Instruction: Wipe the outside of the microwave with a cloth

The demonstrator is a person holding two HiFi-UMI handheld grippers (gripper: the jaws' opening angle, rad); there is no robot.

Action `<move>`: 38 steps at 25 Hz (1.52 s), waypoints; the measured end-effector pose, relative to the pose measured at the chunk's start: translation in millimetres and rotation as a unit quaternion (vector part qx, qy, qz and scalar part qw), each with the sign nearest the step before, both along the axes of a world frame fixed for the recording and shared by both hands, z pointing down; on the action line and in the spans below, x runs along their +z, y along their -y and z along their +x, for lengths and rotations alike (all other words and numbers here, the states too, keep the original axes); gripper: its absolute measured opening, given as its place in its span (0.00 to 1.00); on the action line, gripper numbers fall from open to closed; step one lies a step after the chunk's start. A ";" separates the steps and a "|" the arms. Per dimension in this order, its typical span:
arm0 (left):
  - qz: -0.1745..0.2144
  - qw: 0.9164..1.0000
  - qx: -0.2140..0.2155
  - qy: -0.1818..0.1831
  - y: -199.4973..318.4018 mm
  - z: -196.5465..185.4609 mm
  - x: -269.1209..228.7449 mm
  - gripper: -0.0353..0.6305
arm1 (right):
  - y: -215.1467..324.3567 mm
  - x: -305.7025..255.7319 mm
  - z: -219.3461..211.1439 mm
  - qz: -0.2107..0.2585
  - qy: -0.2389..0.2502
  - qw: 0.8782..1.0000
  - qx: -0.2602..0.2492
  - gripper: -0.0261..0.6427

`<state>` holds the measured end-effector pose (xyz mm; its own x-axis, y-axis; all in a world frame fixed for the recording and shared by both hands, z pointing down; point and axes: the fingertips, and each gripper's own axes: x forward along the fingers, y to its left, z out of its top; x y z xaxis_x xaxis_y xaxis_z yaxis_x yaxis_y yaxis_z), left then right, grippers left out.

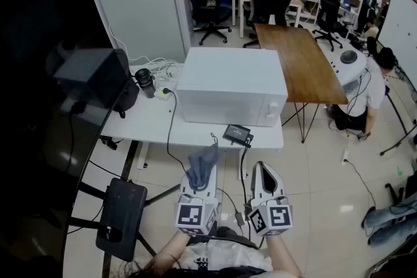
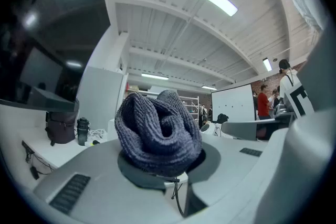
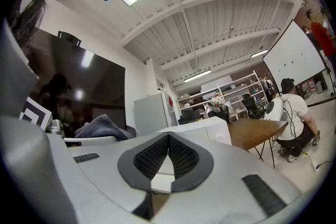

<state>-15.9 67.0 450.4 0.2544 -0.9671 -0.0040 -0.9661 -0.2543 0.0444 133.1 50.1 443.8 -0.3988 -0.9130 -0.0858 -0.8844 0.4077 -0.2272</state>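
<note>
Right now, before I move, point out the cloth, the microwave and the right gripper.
cloth [image 2: 157, 131], left gripper view, middle of the bunched fabric
microwave [image 1: 228, 78], head view, top panel
right gripper [image 3: 168, 139], right gripper view, where its fingertips meet

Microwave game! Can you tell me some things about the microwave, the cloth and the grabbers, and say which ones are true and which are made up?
1. The left gripper holds the blue-grey cloth. True.
2. The cloth is touching the microwave. False: it is held away from it, in front of the table.
3. The right gripper holds a sponge. False: its jaws are shut on nothing.
4. The microwave sits on a white table. True.
</note>
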 end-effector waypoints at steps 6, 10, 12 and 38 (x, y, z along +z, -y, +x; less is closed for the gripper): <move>0.002 0.999 0.010 -0.030 40.1 2.8 -11.9 0.14 | 42.7 -5.3 -11.0 0.006 -0.005 1.000 0.002 0.07; 0.002 0.999 0.025 -0.029 79.2 -13.7 -7.7 0.14 | 83.5 -12.2 -24.0 0.013 -0.001 1.000 0.015 0.07; 0.007 0.999 0.037 -0.035 104.2 -24.0 -12.9 0.14 | 107.4 -20.1 -28.9 0.014 0.009 0.999 0.029 0.07; -0.078 0.948 0.300 -0.067 442.4 183.1 -91.9 0.14 | 256.4 -83.4 56.5 0.045 0.030 0.982 0.183 0.07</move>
